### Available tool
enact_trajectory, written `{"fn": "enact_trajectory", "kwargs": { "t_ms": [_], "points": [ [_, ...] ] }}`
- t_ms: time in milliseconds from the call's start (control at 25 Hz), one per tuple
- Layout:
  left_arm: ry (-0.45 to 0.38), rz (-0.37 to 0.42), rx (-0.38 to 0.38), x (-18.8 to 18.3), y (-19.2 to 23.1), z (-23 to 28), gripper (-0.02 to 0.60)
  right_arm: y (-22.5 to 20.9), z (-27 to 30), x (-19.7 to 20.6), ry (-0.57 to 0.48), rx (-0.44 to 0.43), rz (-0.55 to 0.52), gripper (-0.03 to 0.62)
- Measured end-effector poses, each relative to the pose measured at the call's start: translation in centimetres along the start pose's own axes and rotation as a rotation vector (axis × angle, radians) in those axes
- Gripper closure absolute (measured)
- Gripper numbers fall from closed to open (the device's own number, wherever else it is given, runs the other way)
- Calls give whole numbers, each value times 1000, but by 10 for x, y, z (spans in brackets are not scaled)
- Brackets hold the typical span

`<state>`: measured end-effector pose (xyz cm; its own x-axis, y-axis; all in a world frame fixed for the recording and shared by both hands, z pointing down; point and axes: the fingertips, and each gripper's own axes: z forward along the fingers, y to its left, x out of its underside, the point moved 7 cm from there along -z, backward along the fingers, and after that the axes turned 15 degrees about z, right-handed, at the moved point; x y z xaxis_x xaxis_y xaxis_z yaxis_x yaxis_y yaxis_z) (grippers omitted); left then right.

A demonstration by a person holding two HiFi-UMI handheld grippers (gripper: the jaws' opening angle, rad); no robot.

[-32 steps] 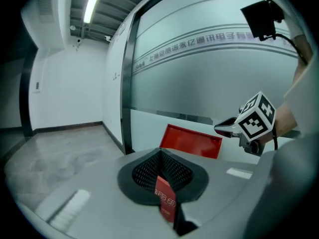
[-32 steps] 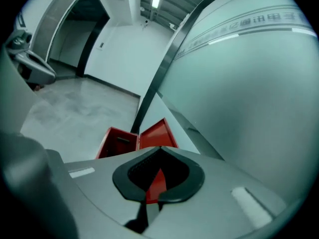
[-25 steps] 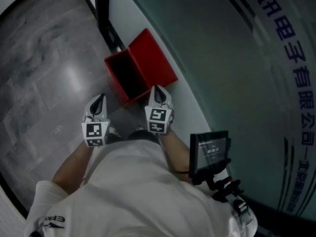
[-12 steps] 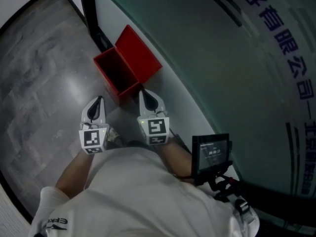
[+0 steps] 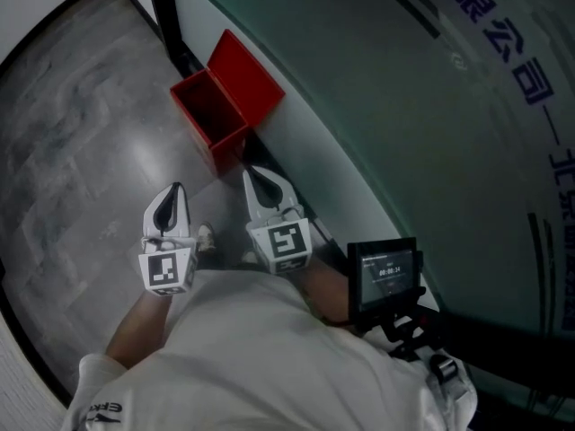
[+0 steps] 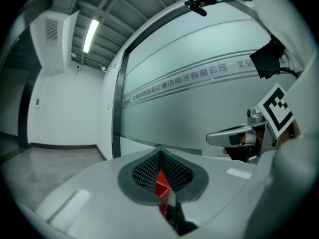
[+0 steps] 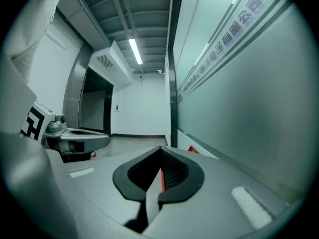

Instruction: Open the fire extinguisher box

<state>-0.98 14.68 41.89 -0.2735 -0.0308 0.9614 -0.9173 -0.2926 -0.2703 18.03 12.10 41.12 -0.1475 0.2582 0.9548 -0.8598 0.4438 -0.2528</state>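
Note:
The red fire extinguisher box [image 5: 208,115] stands on the floor against the frosted glass wall, its top open and its lid [image 5: 245,77] leaning back on the glass. Both grippers hang in front of the person, apart from the box. My left gripper [image 5: 173,189] is shut with nothing in it; in its own view the jaws [image 6: 159,153] meet, and a sliver of the red box [image 6: 160,182] shows through the slit. My right gripper [image 5: 252,174] is shut and empty too [image 7: 160,151], nearer the wall. A red corner of the box [image 7: 193,149] shows past it.
A frosted glass wall [image 5: 404,106] with blue lettering runs along the right. A black door frame post [image 5: 164,16] stands just beyond the box. Grey tiled floor [image 5: 81,133] spreads to the left. A small screen on a mount [image 5: 384,275] hangs at the person's right side.
Both grippers have drawn back from the open box and come up toward the person. The box now lies farther from their tips. Both stay shut.

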Motion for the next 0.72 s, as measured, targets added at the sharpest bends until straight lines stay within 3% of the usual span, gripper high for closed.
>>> {"fn": "enact_trajectory", "kwargs": {
  "t_ms": [200,720],
  "points": [
    [-6,13,31,-6,-9,-16,580,13,-20,1,-34,-21,39,582],
    [-24,-6,103,-6,7,-24,580,64,-30,3,7,-28,-5,582]
  ]
}}
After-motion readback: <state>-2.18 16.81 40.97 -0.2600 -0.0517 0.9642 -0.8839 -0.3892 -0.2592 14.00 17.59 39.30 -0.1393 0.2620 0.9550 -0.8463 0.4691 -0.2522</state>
